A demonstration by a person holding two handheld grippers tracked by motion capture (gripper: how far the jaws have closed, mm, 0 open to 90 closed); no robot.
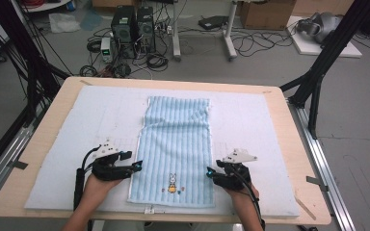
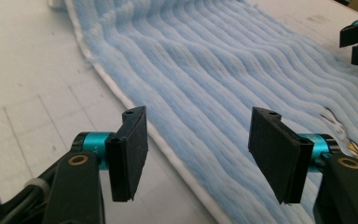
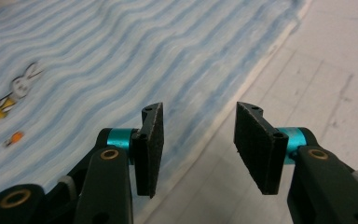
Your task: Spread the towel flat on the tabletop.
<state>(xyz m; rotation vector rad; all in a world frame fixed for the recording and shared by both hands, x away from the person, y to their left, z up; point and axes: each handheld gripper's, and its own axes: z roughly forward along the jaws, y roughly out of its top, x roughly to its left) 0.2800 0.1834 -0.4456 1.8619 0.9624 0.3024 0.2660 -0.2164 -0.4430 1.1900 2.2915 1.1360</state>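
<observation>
— What are your grippers doing?

— My left gripper [image 2: 196, 154] has its jaws apart with nothing pinched; they straddle the white hem of the blue striped towel [image 2: 223, 79], above it, not pressing on it. My right gripper [image 3: 198, 147] is parted too, empty, hanging over the towel's opposite hem, one pad over the fabric and the other over the white mat [image 3: 326, 70].

— Where does the towel lie?

— Flat in the middle of the mat, its long side running away from me, its far end folded over into a slightly wider band. From above, my left gripper [image 1: 136, 165] sits at its left edge and my right gripper [image 1: 211, 171] at its right edge, both near the end closest to me.

— Any marking on it?

— A small rabbit picture [image 1: 172, 183] near the near hem, between my two grippers.

— And beneath?

— The mat covers most of the wooden surface [image 1: 289, 144].
</observation>
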